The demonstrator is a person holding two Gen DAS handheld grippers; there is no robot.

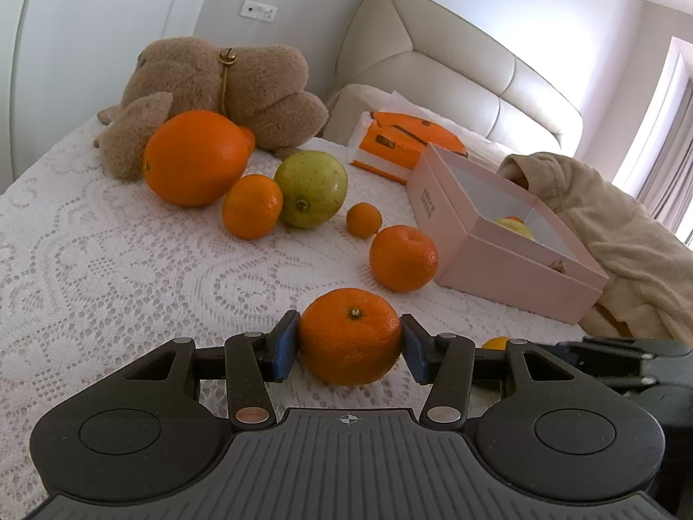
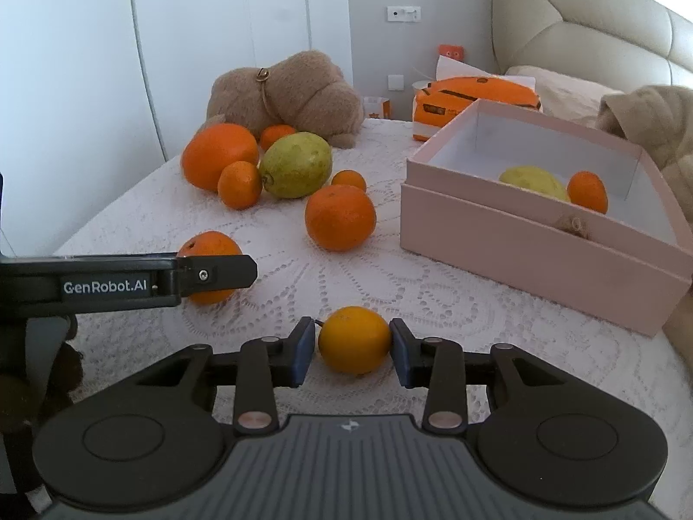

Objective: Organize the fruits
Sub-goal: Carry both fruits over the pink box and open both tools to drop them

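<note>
- The mandarin (image 1: 350, 336) sits on the lace-covered bed between the jaws of the left gripper (image 1: 350, 344), both pads touching its sides: pinched, probably for carrying to the box.
- The yellow fruit (image 2: 354, 339) lies between the jaws of the right gripper (image 2: 353, 349), spread to its width, contact uncertain.
- Ahead and right of both jaws, the pink box (image 2: 541, 255) already holds fruit.
</note>
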